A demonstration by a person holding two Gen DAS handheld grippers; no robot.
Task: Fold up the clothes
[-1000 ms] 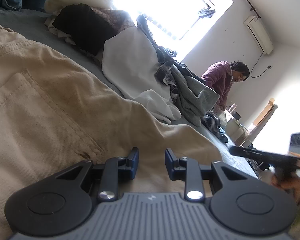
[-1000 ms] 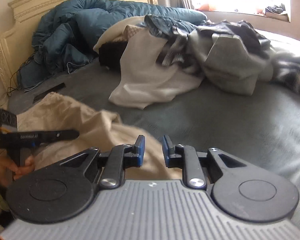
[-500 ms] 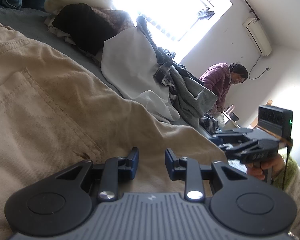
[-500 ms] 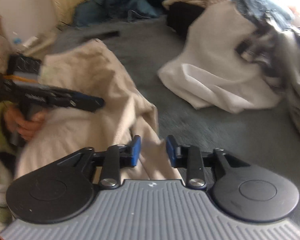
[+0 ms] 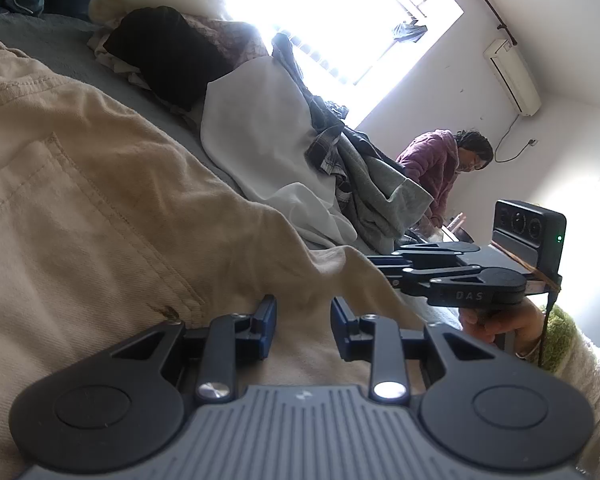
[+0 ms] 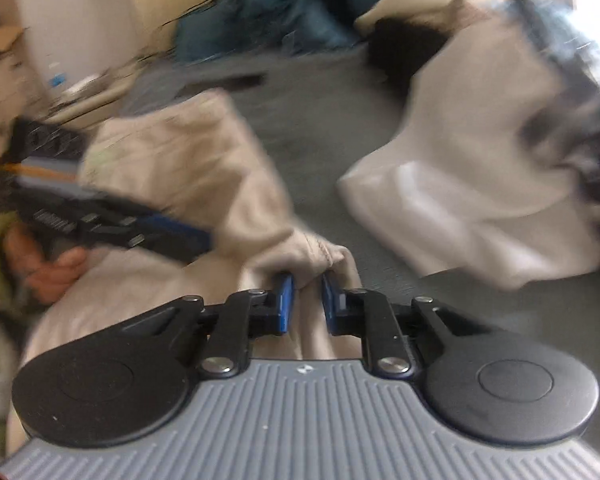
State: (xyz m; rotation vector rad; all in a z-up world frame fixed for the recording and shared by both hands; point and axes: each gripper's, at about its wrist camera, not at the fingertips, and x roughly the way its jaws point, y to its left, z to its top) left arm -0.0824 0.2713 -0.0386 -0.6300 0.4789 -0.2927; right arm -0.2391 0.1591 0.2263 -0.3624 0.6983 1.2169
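Observation:
Beige trousers lie heaped on the grey bed and fill the left wrist view, a back pocket seam showing. My left gripper rests low on them with its jaws partly apart. Cloth lies flat between the jaws, with no pinch visible. In the blurred right wrist view, my right gripper is closing on a bunched fold of the trousers, which bulges past the blue fingertips. The left wrist view shows the right gripper at the trousers' right edge. The left gripper is seen against the cloth.
A white garment and a pile of grey, checked and black clothes lie further along the bed. A blue duvet is bunched at the headboard. A person in a purple jacket stands beyond the bed, near the bright window.
The right gripper swung in from the right edge to the trousers' fold, rolling as it came. Its jaws widened, then narrowed onto the cloth. The left gripper has not moved.

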